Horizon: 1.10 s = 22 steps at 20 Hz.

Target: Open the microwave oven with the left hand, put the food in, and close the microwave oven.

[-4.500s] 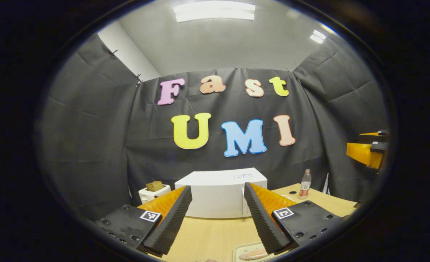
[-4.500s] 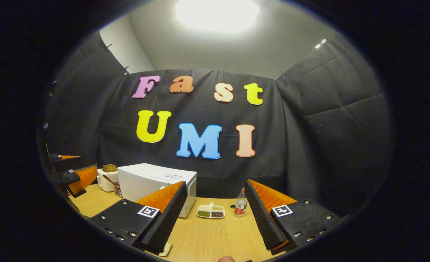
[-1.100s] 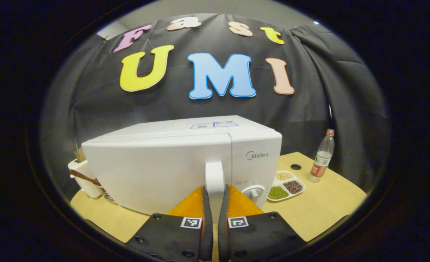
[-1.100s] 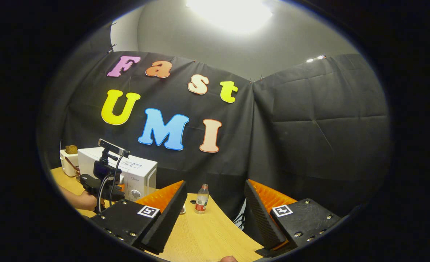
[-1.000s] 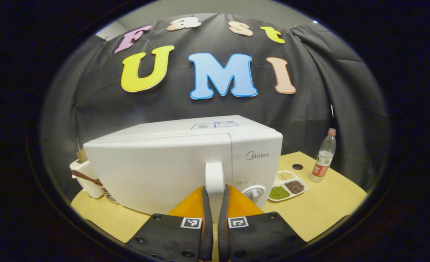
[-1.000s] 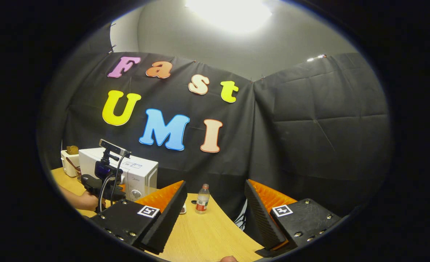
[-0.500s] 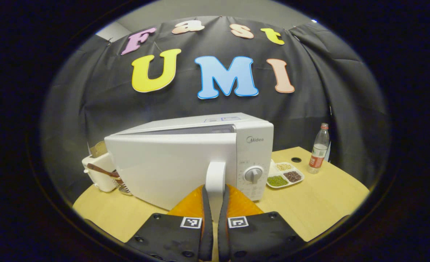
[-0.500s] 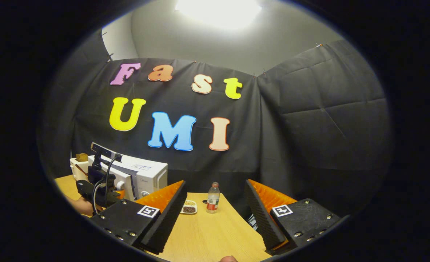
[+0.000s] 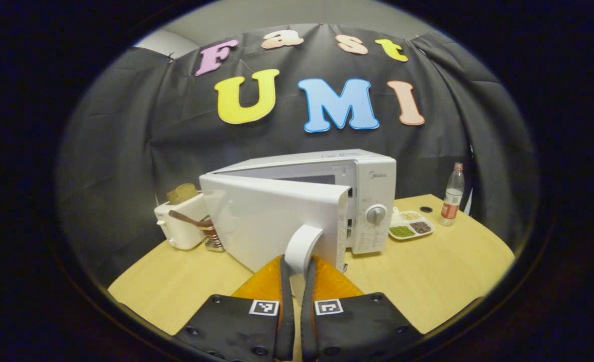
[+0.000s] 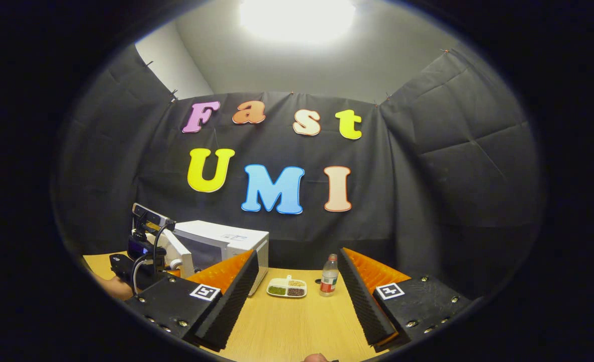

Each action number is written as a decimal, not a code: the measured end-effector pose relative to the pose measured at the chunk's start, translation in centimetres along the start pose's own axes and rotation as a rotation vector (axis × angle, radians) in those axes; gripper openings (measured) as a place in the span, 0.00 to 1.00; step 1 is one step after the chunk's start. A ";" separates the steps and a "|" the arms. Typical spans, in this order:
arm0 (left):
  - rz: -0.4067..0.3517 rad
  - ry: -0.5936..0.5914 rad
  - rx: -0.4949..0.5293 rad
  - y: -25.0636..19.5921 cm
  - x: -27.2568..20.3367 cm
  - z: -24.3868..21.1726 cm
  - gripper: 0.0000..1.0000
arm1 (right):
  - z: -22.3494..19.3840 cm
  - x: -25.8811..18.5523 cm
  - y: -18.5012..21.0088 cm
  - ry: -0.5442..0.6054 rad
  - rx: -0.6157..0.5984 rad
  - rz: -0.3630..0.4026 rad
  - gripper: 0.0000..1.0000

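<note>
The left gripper (image 9: 295, 269), clamped on the door handle (image 9: 299, 244), has swung the microwave door (image 9: 277, 216) partly open since a second ago, while the right gripper (image 10: 297, 296) hangs spread and empty.

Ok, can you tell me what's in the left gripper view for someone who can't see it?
The left gripper is shut on the white door handle of a microwave oven, whose door is swung partly open. Beside it on the wooden table sit a toaster, a divided dish of beans and a bottle.
</note>
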State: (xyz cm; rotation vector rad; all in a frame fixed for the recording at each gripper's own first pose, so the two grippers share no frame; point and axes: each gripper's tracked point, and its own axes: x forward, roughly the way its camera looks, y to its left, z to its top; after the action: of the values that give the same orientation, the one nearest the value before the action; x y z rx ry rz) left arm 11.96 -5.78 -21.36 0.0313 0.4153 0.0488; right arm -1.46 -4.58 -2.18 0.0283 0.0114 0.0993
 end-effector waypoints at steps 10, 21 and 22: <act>0.044 0.002 -0.007 7.1 -4.1 -2.3 0.12 | 0.3 0.2 6.4 -0.007 0.022 0.120 0.97; -0.059 -0.011 -0.006 12.0 -5.7 -3.7 0.12 | 1.2 0.4 14.5 0.006 0.006 0.106 0.96; -0.070 -0.011 -0.005 12.5 -5.9 -3.7 0.12 | 1.3 0.5 15.3 0.005 0.002 0.104 0.96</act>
State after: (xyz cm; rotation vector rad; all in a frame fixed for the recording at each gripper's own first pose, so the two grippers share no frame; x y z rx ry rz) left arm 4.55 6.47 -21.84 0.0121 0.4047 -0.0193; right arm -2.47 10.66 -0.43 0.0302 0.0146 0.2039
